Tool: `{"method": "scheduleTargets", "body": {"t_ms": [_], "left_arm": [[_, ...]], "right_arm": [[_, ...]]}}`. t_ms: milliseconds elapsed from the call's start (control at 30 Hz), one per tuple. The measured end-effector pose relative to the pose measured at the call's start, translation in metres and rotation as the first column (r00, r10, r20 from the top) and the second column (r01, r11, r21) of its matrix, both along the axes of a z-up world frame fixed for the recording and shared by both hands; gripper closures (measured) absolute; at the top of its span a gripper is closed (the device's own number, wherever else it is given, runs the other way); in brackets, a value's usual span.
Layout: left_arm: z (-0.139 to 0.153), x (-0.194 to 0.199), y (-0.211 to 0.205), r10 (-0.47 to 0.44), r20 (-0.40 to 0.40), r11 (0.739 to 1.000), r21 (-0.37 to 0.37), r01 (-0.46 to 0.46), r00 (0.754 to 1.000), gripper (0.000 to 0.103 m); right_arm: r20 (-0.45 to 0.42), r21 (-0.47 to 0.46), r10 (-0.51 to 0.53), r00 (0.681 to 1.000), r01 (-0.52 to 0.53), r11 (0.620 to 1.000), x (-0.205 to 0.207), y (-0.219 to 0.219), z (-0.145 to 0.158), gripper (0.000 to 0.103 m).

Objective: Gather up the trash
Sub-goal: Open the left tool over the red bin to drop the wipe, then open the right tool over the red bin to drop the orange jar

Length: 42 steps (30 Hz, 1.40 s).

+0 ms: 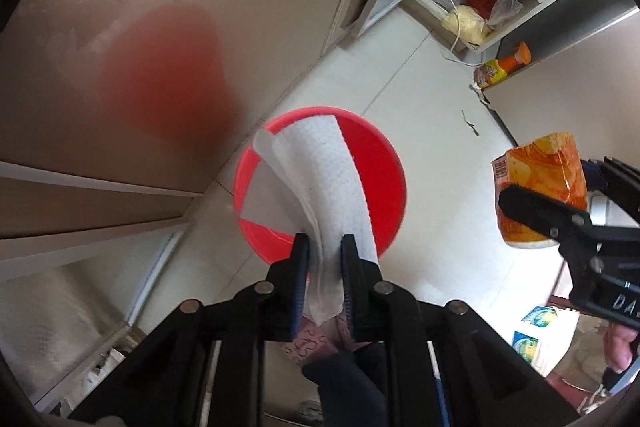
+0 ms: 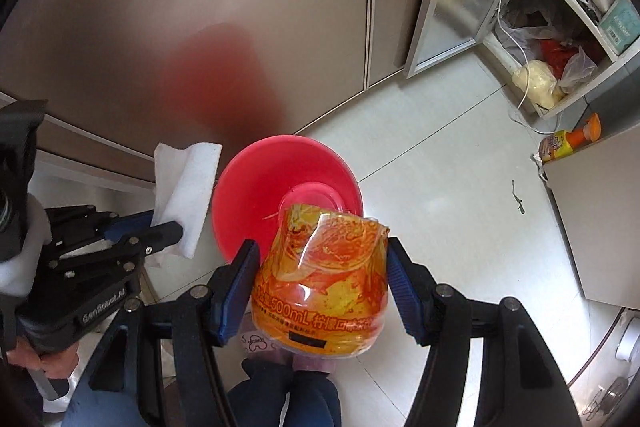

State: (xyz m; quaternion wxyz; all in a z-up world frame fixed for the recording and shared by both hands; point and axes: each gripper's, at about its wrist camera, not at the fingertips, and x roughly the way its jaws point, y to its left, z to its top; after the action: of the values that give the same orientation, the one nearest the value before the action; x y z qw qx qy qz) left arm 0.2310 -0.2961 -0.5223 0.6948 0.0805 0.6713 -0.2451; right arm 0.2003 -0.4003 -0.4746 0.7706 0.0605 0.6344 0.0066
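A: Quick pass. The left gripper (image 1: 325, 247) points almost straight down with a white paper towel (image 1: 324, 179) hanging between its jaws. The jaws look slightly parted around it, so whether the pads really pinch it cannot be told. The towel drapes over the red bin (image 1: 384, 163) on the floor.

B: And the right?

A: The right gripper (image 2: 320, 283) stands about half open on an orange plastic wrapper (image 2: 320, 291), a crumpled bottle sleeve; both pads sit at its sides. It hangs over the near rim of the same bin (image 2: 240, 183).

B: Risks?

A: The towel is long and floppy. Most of it lies over the bin mouth, but its far end reaches the far rim, so on release it could likely snag there or slide out onto the floor (image 1: 440, 107). The wrapper is slick and springy; it may pop out sideways, and since it is at the near edge rather than the centre, it could drop outside. The two grippers are close, so they might bump.

B: Any text?

A: The wrapper reads "500mL" with Chinese characters beside it, too warped to read fully, and a barcode shows in the left view. The left gripper's body reads "GenRobot.AI". The orange-capped bottle (image 2: 568, 141) by the open cabinet (image 2: 560, 47) has a label, unreadable.
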Motion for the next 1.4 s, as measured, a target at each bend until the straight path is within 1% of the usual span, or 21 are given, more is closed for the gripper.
{"method": "scheduleTargets", "body": {"t_ms": [33,67,100,133,167,200,233,300,400,567,700,833,1000,1133,1200,1267,1300,1333,1400], "left_arm": [[0.0,0.001,0.003,0.001,0.0,1.0,-0.003,-0.001,1.0,0.076],[0.002,0.001,0.003,0.007,0.014,1.0,-0.001,-0.007,1.0,0.071],[0.004,0.001,0.003,0.01,0.029,1.0,-0.001,-0.01,1.0,0.064],[0.002,0.002,0.003,0.012,0.039,1.0,-0.002,-0.012,0.999,0.055],[0.003,0.002,0.003,0.008,0.041,1.0,-0.01,-0.007,0.999,0.049],[0.003,0.002,0.004,0.0,0.04,1.0,-0.019,0.001,0.999,0.038],[0.001,0.003,0.004,-0.002,0.043,1.0,-0.02,0.003,0.999,0.035],[0.001,0.002,0.006,0.002,0.05,1.0,-0.02,-0.001,0.999,0.034],[-0.001,0.001,0.009,0.007,0.035,1.0,-0.031,-0.006,0.999,0.022],[0.001,-0.003,0.016,0.042,0.021,0.999,-0.019,-0.042,0.999,0.021],[0.006,-0.007,0.028,0.056,0.051,0.998,0.009,-0.056,0.997,0.021],[0.006,-0.006,0.042,0.086,0.062,0.996,0.033,-0.088,0.994,0.021],[0.006,-0.006,0.055,0.13,0.077,0.989,0.057,-0.135,0.988,0.021],[0.006,-0.005,0.069,0.162,0.054,0.985,0.045,-0.164,0.985,0.021],[0.007,-0.005,0.072,0.165,0.055,0.985,0.046,-0.168,0.985,0.021],[0.01,-0.005,0.073,0.165,0.064,0.984,0.061,-0.169,0.984,0.021],[0.013,-0.006,0.075,0.165,0.075,0.983,0.068,-0.171,0.983,0.021],[0.017,-0.007,0.076,0.168,0.086,0.982,0.071,-0.175,0.982,0.021],[0.023,-0.01,0.076,0.177,0.095,0.98,0.07,-0.184,0.98,0.021]], "right_arm": [[0.0,0.001,0.0,1.0,0.0,1.0,-0.002,0.001,0.0,0.043],[0.0,0.003,0.0,1.0,0.0,1.0,-0.003,0.001,0.003,0.043],[0.0,0.005,0.0,1.0,0.0,1.0,-0.004,0.001,0.002,0.043],[0.001,0.005,0.0,1.0,0.0,1.0,-0.004,0.003,0.003,0.043],[0.004,0.005,0.001,1.0,-0.001,1.0,-0.005,0.003,0.004,0.043],[0.006,0.004,0.004,1.0,-0.004,1.0,-0.005,0.002,0.002,0.043],[0.007,0.005,0.006,1.0,-0.006,1.0,-0.005,0.002,0.001,0.043],[0.005,0.005,0.005,1.0,-0.005,1.0,-0.004,0.001,-0.002,0.043],[0.001,0.013,0.013,1.0,-0.013,1.0,-0.005,0.002,-0.002,0.043],[0.003,0.029,0.046,0.999,-0.046,0.999,-0.005,0.006,-0.004,0.043],[0.015,0.037,0.083,0.996,-0.084,0.996,-0.002,0.013,-0.006,0.042],[0.022,0.029,0.124,0.992,-0.124,0.992,0.003,0.021,-0.009,0.041],[-0.002,0.045,0.151,0.989,-0.151,0.988,0.011,0.029,-0.017,0.041],[0.01,0.05,0.181,0.984,-0.181,0.982,0.012,0.036,-0.014,0.04],[0.004,0.058,0.194,0.981,-0.194,0.979,0.013,0.038,-0.014,0.039],[-0.002,0.055,0.208,0.978,-0.207,0.977,0.014,0.04,-0.013,0.038],[-0.012,0.047,0.213,0.977,-0.212,0.976,0.015,0.041,-0.014,0.031],[-0.018,0.035,0.216,0.976,-0.215,0.976,0.015,0.042,-0.014,0.02],[-0.009,0.012,0.224,0.975,-0.223,0.975,0.013,0.046,-0.01,0.014]]}}
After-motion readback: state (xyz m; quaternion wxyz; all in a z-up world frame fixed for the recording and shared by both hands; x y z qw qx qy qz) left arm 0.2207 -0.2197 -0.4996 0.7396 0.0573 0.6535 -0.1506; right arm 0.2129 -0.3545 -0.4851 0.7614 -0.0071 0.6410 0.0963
